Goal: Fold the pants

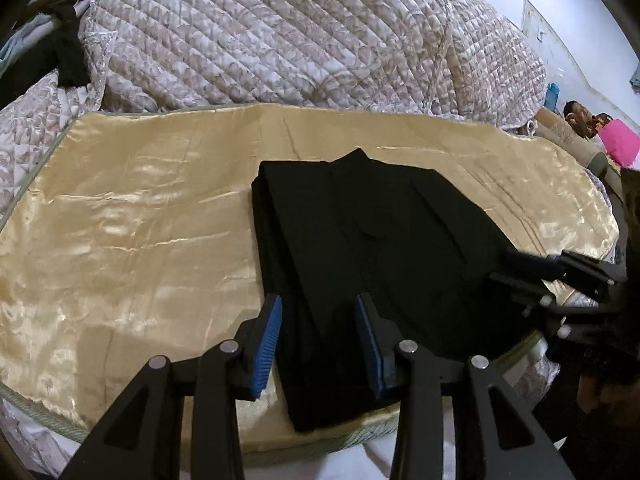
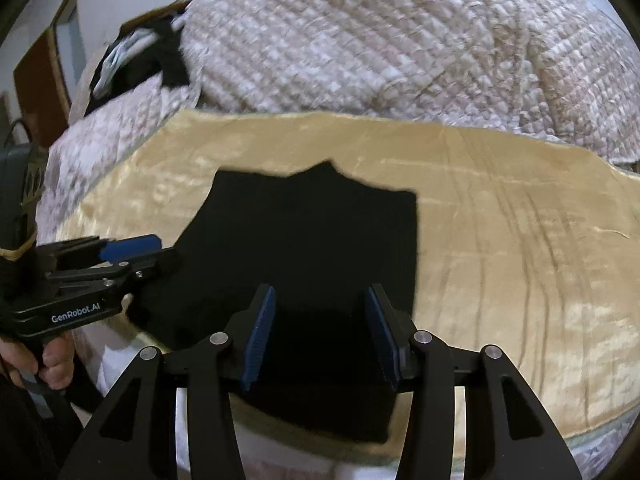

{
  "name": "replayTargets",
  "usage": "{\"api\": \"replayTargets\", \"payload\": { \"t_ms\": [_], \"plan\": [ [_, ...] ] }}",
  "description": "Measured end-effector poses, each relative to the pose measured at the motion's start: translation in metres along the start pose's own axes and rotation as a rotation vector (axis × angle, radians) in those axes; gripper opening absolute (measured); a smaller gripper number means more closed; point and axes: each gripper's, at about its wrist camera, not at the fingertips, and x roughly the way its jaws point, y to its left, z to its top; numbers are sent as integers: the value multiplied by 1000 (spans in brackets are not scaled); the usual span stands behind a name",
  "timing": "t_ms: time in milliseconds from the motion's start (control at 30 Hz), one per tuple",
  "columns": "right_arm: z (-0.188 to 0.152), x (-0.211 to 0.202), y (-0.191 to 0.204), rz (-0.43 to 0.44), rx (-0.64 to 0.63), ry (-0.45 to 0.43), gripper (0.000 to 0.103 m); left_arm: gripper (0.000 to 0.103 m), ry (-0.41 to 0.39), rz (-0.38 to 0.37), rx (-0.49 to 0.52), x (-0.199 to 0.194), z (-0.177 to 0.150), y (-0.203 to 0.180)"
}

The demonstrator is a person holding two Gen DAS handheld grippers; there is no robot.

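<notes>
Black pants (image 1: 372,248) lie folded in a thick flat stack on a gold satin cloth (image 1: 132,232) on the bed; they also show in the right wrist view (image 2: 312,248). My left gripper (image 1: 319,312) is open, its blue pads apart above the near left part of the pants, holding nothing. My right gripper (image 2: 322,308) is open above the near edge of the pants, empty. The right gripper shows at the pants' right edge in the left wrist view (image 1: 528,268). The left gripper shows at their left edge in the right wrist view (image 2: 136,252).
A quilted floral bedspread (image 1: 280,40) is heaped behind the gold cloth. Dark clothing (image 1: 60,56) lies at the back left. The bed's front edge (image 1: 352,428) runs just below the pants. A pink item (image 1: 622,144) sits at far right.
</notes>
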Motion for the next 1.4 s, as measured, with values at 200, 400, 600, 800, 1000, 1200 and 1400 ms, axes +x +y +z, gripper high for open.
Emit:
{"api": "replayTargets", "payload": {
  "t_ms": [200,400,600,800,1000,1200,1400],
  "plan": [
    [-7,4,13,-57,-85,9,48,44,-8,15,16,0,-3,-2],
    [-11,5,17,-52,-110,21,48,44,-4,18,20,0,-3,-2],
    [-14,6,17,-58,-135,6,47,47,4,6,-9,1,-3,4],
    [-11,-1,13,-43,-99,-14,48,46,-9,29,2,-1,0,3],
    [-6,-16,-3,-50,-13,-71,33,41,-36,49,-14,-7,4,5],
    [-7,-1,-7,-50,2,-8,25,35,-13,52,-8,1,1,3],
    [-5,-6,-14,-39,47,-29,25,35,-17,51,-14,-1,3,4]
  ]
}}
